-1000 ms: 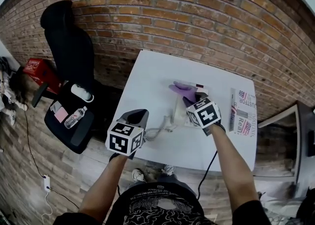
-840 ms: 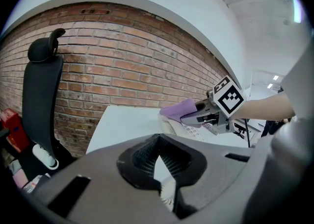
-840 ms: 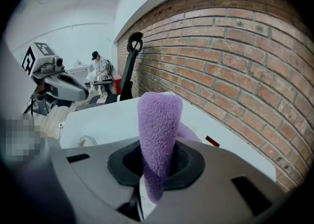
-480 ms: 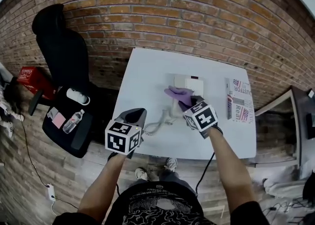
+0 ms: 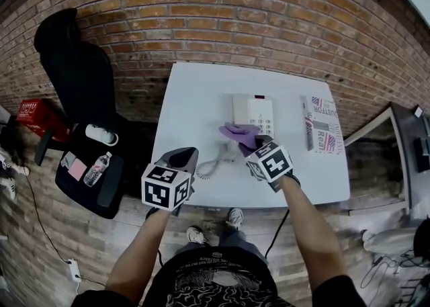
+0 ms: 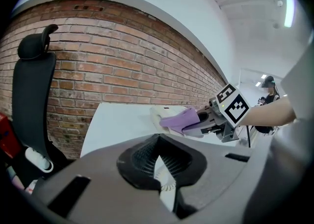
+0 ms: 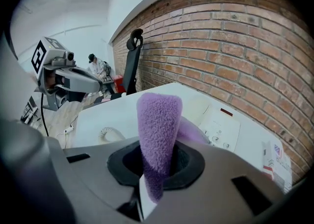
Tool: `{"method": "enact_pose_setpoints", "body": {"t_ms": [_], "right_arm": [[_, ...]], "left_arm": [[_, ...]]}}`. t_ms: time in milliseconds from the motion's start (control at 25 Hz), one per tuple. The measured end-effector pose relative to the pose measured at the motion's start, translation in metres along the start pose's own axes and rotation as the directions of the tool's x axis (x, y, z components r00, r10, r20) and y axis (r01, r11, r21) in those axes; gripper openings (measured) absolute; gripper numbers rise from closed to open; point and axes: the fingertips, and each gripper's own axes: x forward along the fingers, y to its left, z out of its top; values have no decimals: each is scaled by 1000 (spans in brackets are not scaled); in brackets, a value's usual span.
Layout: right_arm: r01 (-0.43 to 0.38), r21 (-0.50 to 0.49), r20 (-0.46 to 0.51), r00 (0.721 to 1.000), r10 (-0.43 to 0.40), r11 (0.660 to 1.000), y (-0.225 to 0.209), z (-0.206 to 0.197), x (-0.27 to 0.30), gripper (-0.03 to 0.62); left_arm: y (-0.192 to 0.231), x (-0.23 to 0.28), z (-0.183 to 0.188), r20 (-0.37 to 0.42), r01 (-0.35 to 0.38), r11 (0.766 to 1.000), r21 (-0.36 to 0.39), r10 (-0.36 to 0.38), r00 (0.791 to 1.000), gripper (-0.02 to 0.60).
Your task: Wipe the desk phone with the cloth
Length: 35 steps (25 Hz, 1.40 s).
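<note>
The white desk phone (image 5: 255,113) lies on the white table (image 5: 195,104), its coiled cord (image 5: 213,164) trailing toward me. My right gripper (image 5: 252,144) is shut on a purple cloth (image 5: 238,133), which hangs over the phone's near left corner. In the right gripper view the cloth (image 7: 158,125) stands up between the jaws, with the phone's keypad (image 7: 222,131) just beyond. My left gripper (image 5: 185,158) hovers at the table's near left edge, shut on nothing. From the left gripper view I see the cloth (image 6: 179,118) and the phone (image 6: 158,114) ahead.
A folded newspaper (image 5: 321,131) lies on the table right of the phone. A black office chair (image 5: 67,64) stands to the left, with a water bottle (image 5: 98,164) on its seat. A brick wall (image 5: 269,23) runs behind the table.
The right gripper has drawn the cloth toward me across the phone, from its far part to its near left corner, uncovering the keypad. The left gripper has stayed put.
</note>
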Motion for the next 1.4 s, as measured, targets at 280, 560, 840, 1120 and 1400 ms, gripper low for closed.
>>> {"method": "enact_pose_setpoints", "body": {"t_ms": [280, 560, 840, 1120, 1400], "right_arm": [[-11, 54, -10, 1000, 12, 998, 15, -15, 1, 44], [-8, 62, -29, 1000, 10, 998, 26, -26, -1, 44], [17, 6, 1, 1000, -17, 1000, 15, 2, -27, 44], [47, -46, 47, 998, -45, 998, -24, 40, -48, 44], [32, -100, 65, 998, -25, 994, -77, 71, -43, 44]], "left_arm": [[3, -2, -7, -9, 24, 1000, 2, -24, 1000, 3], [2, -1, -8, -9, 48, 999, 0, -48, 999, 3], [4, 0, 0, 9, 53, 999, -3, -53, 999, 3], [4, 14, 10, 17, 44, 999, -7, -44, 999, 3], [8, 48, 22, 11, 8, 999, -35, -8, 1000, 3]]}}
